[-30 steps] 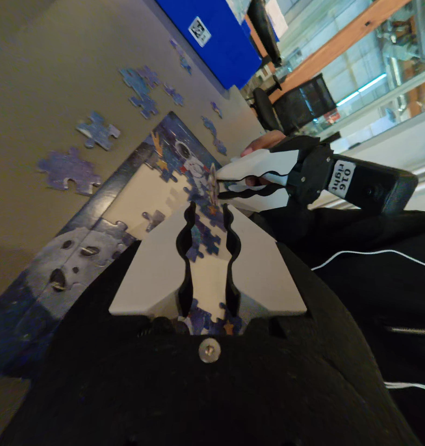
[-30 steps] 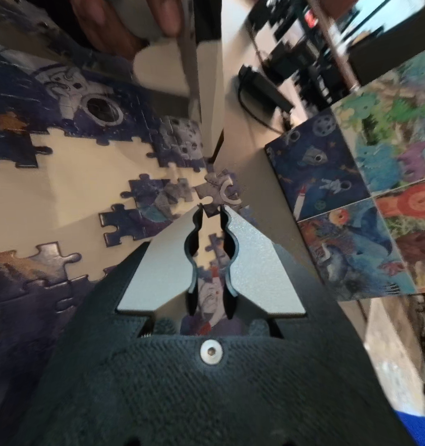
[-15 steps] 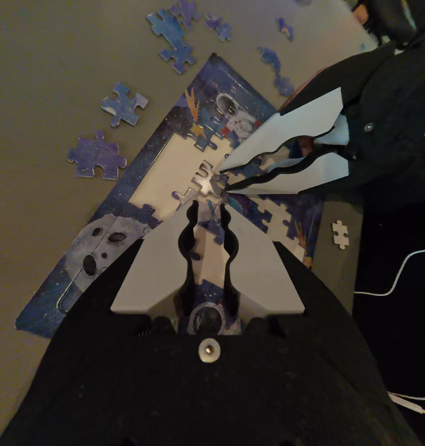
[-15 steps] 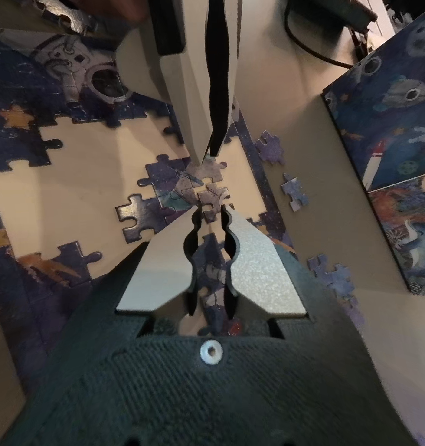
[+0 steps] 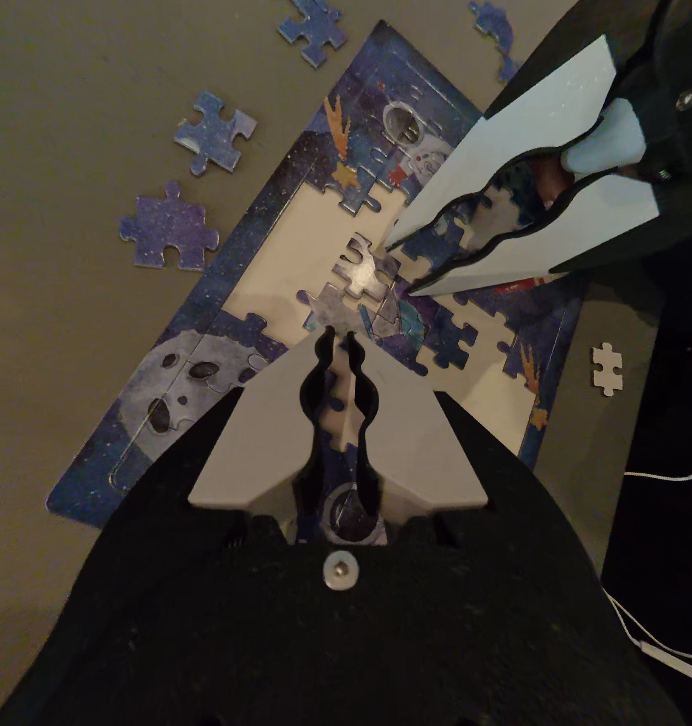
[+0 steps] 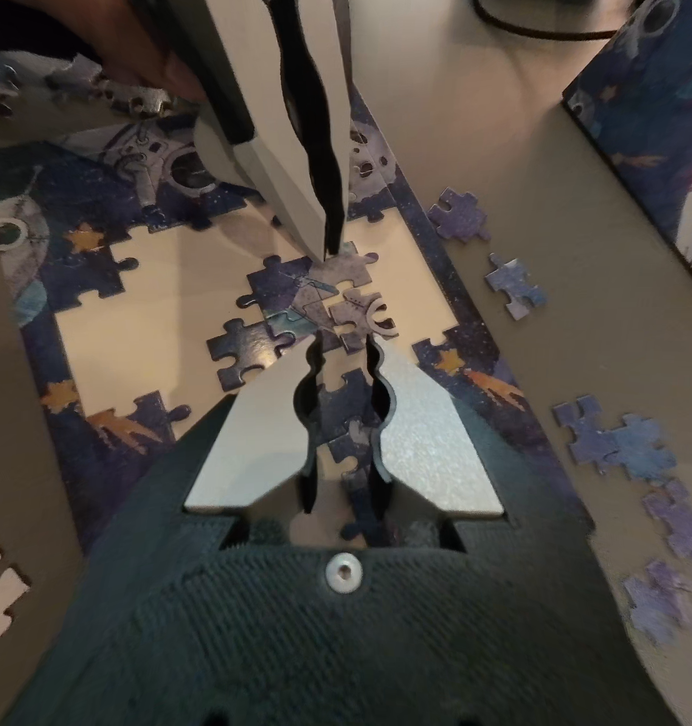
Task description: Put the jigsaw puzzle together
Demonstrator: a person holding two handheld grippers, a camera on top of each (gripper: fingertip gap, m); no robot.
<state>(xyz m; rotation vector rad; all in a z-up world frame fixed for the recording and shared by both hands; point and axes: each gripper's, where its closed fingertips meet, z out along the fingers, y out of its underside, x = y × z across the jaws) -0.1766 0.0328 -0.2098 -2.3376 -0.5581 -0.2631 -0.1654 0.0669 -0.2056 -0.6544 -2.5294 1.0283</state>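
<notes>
The space-themed puzzle tray [image 5: 258,243] lies flat, its edges filled and its cream middle [image 6: 159,314] mostly bare. A small cluster of joined pieces [image 5: 376,314] sits in that middle. A grey-white piece [image 6: 360,314] lies flat against the cluster's edge, partly locked in. My right gripper [image 6: 343,336] is open, its tips on either side of that piece and just behind it; it also shows in the left wrist view [image 5: 399,271]. My left gripper [image 5: 338,332] is shut and empty, its tips touching the cluster's far piece [image 6: 342,267].
Loose blue pieces lie on the table beside the tray [image 5: 214,137] [image 5: 167,231] [image 6: 515,290] [image 6: 611,444]. One piece lies white side up [image 5: 607,367]. The picture box [image 6: 651,137] stands at the right, and a black cable [image 6: 533,31] runs behind it. There is about 5 cm between the tips of the two grippers.
The right gripper brought the grey-white piece down to the cluster and let it go. The left gripper swung over the tray, closed its jaws and came down onto the cluster.
</notes>
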